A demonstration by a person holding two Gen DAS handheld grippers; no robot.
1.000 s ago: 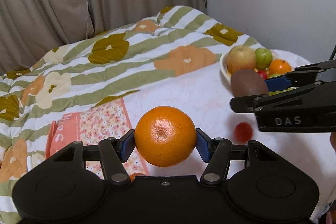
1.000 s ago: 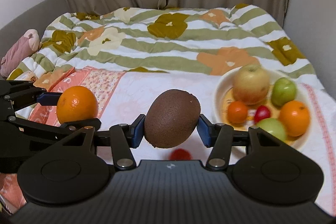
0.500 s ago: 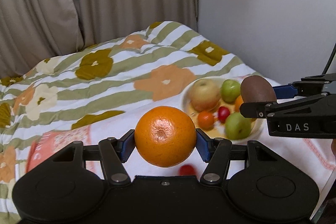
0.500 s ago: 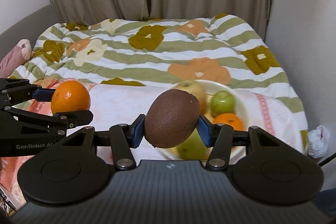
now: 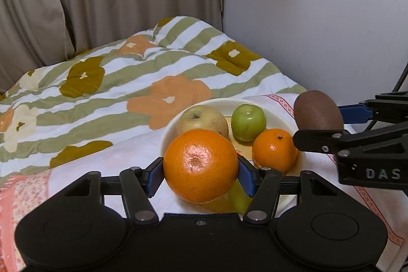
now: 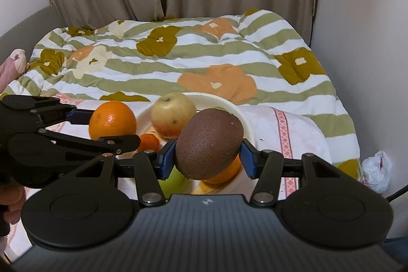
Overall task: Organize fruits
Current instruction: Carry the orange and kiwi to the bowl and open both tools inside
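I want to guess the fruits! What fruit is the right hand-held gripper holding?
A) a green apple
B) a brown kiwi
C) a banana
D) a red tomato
B: the right hand-held gripper is shut on a fuzzy brown kiwi, pinched between its blue pads above the plate of fruit, while the left hand-held gripper holds an orange.

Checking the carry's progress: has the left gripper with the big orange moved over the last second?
Yes. The left gripper, shut on the big round orange, has swung rightward along the bed toward the white plate, which now lies right behind it.
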